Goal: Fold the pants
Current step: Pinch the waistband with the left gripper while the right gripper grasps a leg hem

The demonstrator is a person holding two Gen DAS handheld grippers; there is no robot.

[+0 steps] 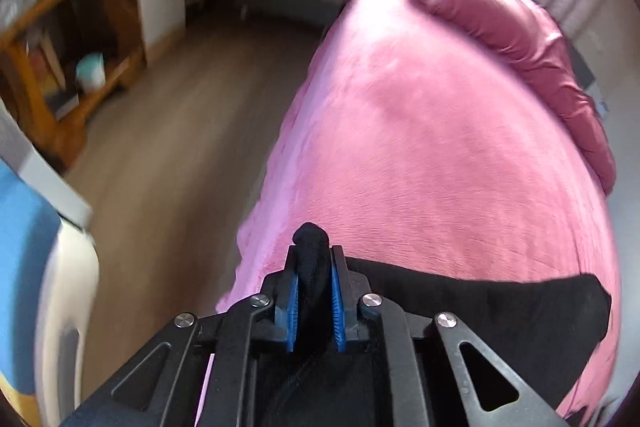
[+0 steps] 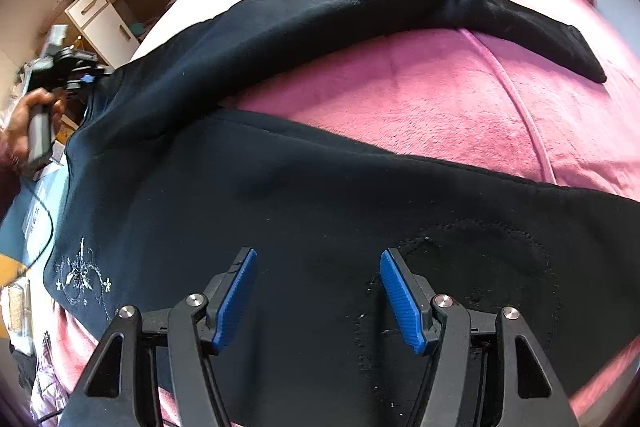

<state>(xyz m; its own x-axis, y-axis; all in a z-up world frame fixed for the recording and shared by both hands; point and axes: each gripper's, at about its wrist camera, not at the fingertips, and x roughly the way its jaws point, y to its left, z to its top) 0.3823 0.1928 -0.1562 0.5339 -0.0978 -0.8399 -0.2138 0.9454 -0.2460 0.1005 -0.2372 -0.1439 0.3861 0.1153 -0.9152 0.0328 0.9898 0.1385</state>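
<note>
Black pants point(image 2: 320, 187) lie spread on a pink bed cover point(image 2: 400, 95), with one leg point(image 2: 520, 23) stretching to the far right. White embroidery point(image 2: 82, 277) shows near the left edge. My right gripper point(image 2: 318, 295) is open and empty just above the near leg. My left gripper point(image 1: 314, 291) is shut on a bunched fold of the black pants point(image 1: 310, 239) at the bed's edge. It also shows in the right wrist view point(image 2: 86, 75) at the far left, holding the pants' corner lifted.
A darker pink duvet point(image 1: 520, 39) is heaped along the far side of the bed. Wooden floor point(image 1: 180, 147) lies left of the bed, with a wooden shelf point(image 1: 60, 67) and white cabinets point(image 2: 108, 23) beyond. A blue and white chair point(image 1: 40, 267) stands near left.
</note>
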